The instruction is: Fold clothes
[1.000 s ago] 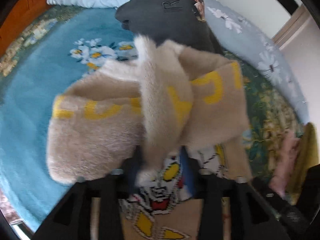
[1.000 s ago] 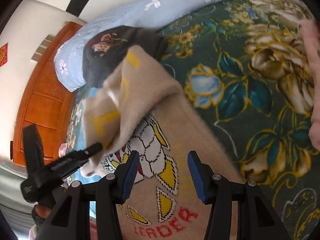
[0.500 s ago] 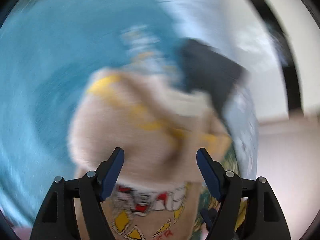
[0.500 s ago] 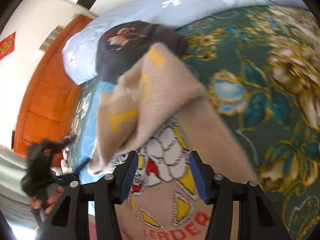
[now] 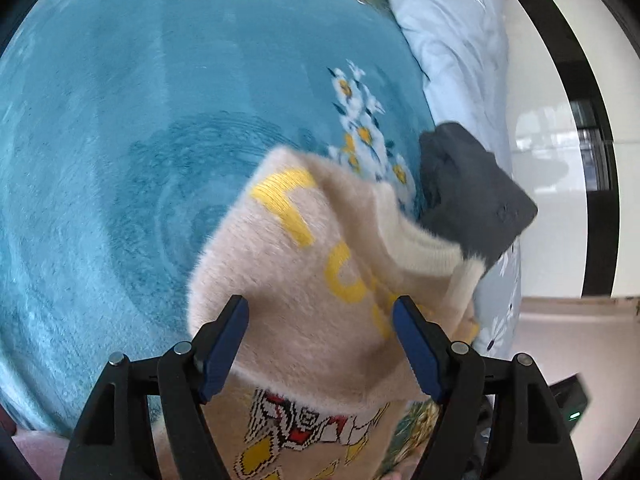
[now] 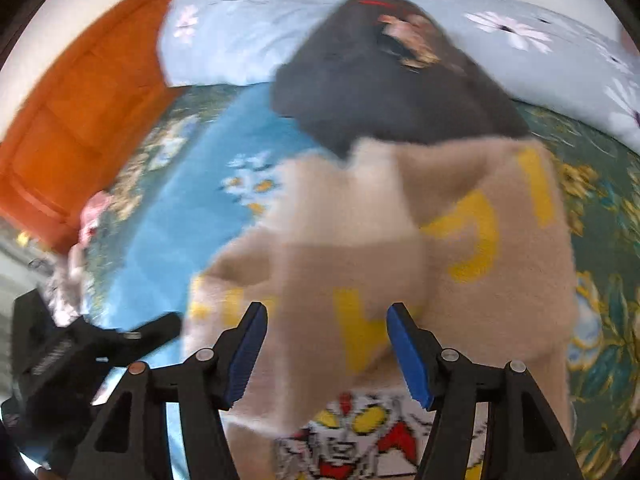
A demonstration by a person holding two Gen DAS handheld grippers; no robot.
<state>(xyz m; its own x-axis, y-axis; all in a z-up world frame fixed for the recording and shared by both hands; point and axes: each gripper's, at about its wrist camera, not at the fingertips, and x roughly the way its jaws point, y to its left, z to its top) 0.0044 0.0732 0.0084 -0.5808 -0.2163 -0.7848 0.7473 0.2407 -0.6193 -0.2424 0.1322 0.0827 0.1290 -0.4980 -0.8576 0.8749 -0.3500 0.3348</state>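
A fuzzy beige sweater (image 5: 312, 280) with yellow letters and a cartoon robot on its front lies on the bed, its sleeves folded across the chest. My left gripper (image 5: 320, 344) hovers just above its near part, open, with the pads clear of the cloth. In the blurred right wrist view the same sweater (image 6: 440, 240) fills the middle. My right gripper (image 6: 324, 352) hangs over it with its jaws opening and nothing pressed between the pads. The left gripper's black frame (image 6: 60, 356) shows at lower left.
A dark grey garment (image 5: 472, 192) (image 6: 380, 80) lies just beyond the sweater's collar, against a pale blue flowered pillow (image 5: 452, 40). A blue plush blanket (image 5: 120, 160) spreads to the left and a green floral bedspread (image 6: 600, 280) to the right. An orange wooden headboard (image 6: 80, 100) stands behind.
My left gripper let go of the sleeve, opened wide and rolled; the sleeve now lies across the sweater. The right gripper swung left over the sweater and its jaws widened.
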